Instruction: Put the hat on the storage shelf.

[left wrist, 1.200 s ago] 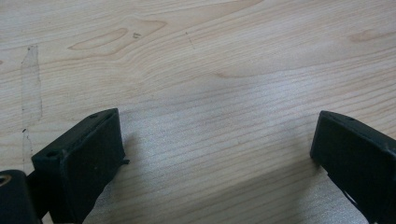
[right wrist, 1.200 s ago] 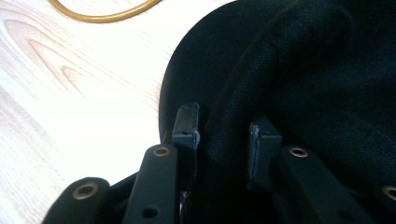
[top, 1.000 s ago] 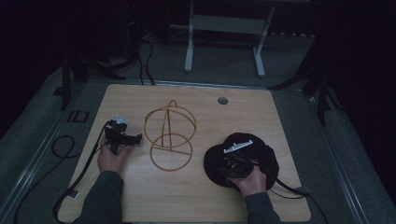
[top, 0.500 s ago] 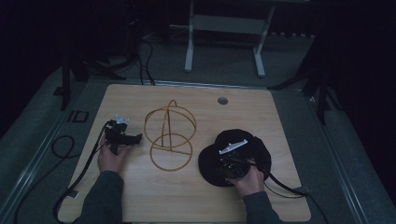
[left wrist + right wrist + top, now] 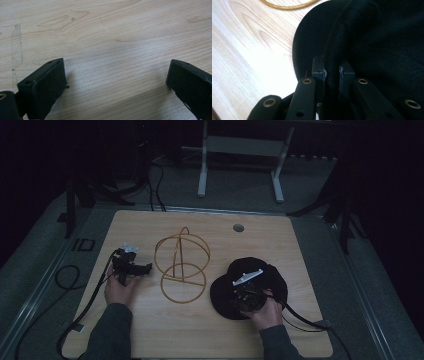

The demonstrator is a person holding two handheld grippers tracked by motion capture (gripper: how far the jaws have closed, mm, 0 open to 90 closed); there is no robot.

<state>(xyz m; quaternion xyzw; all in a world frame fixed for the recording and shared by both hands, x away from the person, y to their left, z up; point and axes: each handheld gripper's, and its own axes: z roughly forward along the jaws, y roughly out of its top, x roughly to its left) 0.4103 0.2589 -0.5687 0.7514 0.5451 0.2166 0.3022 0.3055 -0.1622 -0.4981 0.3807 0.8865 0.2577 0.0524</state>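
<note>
Black cloth: a hat (image 5: 250,287) lies on the pale wood counter (image 5: 300,270), at the near right part of it in the high view.
Right gripper: the right gripper (image 5: 332,72) has its jaws pressed together on a raised fold of the hat's fabric; the fold stands up between the two black jaw tips in the right gripper view.
Hat against the jaws: most of the hat (image 5: 387,37) spreads ahead of the jaws and to their right; its curved brim edge runs off to their left, with bare wood beyond it.
Right hand: the right hand (image 5: 265,312) holds the gripper from the near edge of the counter, and a cable (image 5: 300,317) trails off to the right.
Wire frame: a golden wire frame (image 5: 181,265) of linked hoops rests on the counter between the two grippers; a piece of one hoop (image 5: 287,5) shows well ahead of the right jaws, apart from the hat.
Left gripper: the left gripper (image 5: 117,77) has its jaws wide apart with only bare wood grain between and ahead of them.
Left hand: the left hand (image 5: 119,287) holds that gripper just beside the frame's left side, not touching it.
</note>
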